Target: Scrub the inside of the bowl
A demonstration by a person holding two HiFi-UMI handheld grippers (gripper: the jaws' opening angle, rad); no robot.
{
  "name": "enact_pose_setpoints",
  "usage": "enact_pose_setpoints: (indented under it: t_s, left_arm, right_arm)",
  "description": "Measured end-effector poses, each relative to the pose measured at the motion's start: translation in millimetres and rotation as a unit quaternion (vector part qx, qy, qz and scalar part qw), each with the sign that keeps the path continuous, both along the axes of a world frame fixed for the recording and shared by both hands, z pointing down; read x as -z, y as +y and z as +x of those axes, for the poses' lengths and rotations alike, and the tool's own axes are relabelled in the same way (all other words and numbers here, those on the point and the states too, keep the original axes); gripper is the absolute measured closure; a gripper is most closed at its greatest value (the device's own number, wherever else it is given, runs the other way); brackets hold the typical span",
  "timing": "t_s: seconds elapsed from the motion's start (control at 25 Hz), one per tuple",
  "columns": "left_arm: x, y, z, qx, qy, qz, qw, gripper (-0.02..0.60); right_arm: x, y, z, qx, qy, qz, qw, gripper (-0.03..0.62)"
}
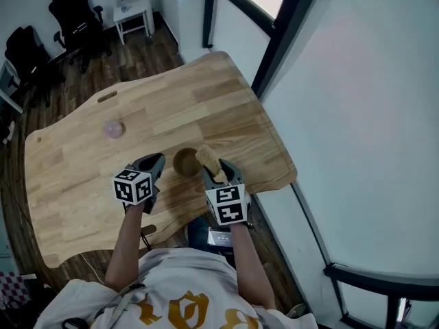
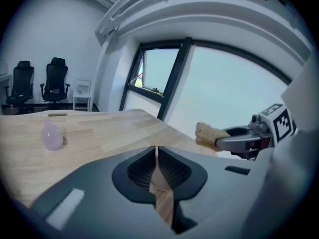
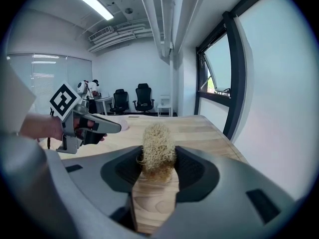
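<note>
A small brown wooden bowl [image 1: 183, 164] sits on the wooden table [image 1: 171, 108] near its front edge, between my two grippers. My right gripper [image 1: 219, 172] is shut on a tan loofah sponge [image 1: 208, 157], which hangs over the bowl's right rim; in its own view the sponge [image 3: 158, 146] fills the gap of the right gripper [image 3: 158, 159]. My left gripper [image 1: 162, 159] hovers just left of the bowl. In its own view the left gripper [image 2: 156, 156] is shut to a hairline, with nothing seen between the pads. The bowl is hidden in both gripper views.
A pale pink rounded object [image 1: 113, 129] lies on the table farther back left. Black office chairs [image 1: 75, 16] and a white side table [image 1: 130, 9] stand on the floor beyond. A window wall [image 1: 274, 40] runs along the table's right side.
</note>
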State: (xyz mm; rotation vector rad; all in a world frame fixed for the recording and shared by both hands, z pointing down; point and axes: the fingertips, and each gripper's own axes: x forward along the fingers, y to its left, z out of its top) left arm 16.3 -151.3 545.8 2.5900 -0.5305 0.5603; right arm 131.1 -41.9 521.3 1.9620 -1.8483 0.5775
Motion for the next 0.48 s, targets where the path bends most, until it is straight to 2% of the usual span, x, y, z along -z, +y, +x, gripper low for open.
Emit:
enact_pose_setpoints:
  t_s: [0.12, 0.28, 0.48]
  left_arm:
    - [-21, 1, 0, -0.005, -0.035, -0.024, 0.9991, 0.576]
    - [-37, -2, 3, -0.008, -0.053, -0.051, 0.9973, 0.528]
    - [-59, -2, 6, -0.022, -0.078, -0.083, 0.9933, 0.505]
  right_arm:
    - [-9, -2, 3, 0.002, -0.003, -0.013, 1.000, 0.413]
    - [-20, -8, 2, 0.007, -0.012, -0.029, 0.999, 0.413]
    - [-38, -18, -4, 0.025, -0.019, -0.039, 0.999, 0.412]
